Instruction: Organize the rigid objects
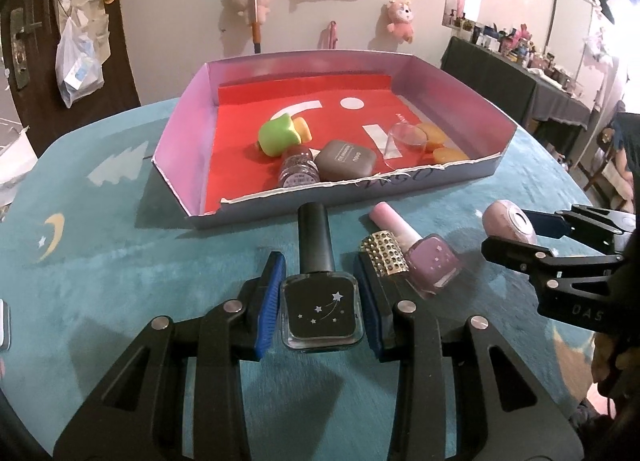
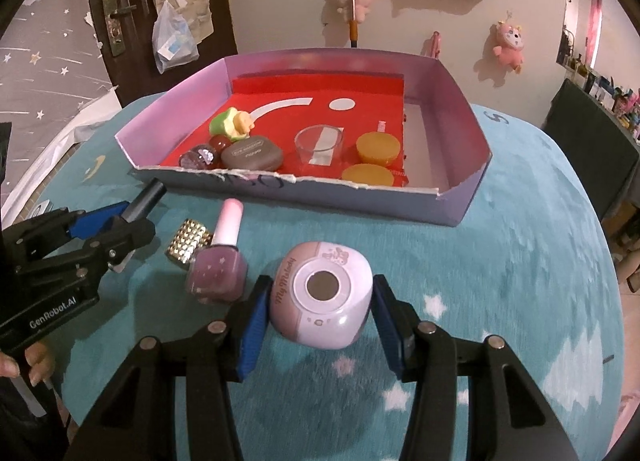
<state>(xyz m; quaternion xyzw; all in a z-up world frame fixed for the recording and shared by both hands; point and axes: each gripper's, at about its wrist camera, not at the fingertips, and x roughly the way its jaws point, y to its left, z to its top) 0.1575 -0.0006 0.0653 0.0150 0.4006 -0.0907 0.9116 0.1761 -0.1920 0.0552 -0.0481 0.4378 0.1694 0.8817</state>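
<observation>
Both jaws are open: left gripper [image 1: 320,301] sits around the black bottle [image 1: 320,301], right gripper [image 2: 320,313] around the pink gadget [image 2: 322,301]. Ahead, the box [image 2: 360,197] holds small toys.

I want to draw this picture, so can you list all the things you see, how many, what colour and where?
box: 1, lilac, red liner, on teal table
green toy: 1, in box
compact case: 1, brown, in box
clear cup: 1, in box
orange lids: 2, in box
glitter bottle: 1, in box
black polish bottle: 1, between left gripper fingers
purple polish bottle: 1, table
studded cap: 1, gold, table
My Melody device: 1, pink, between right gripper fingers
</observation>
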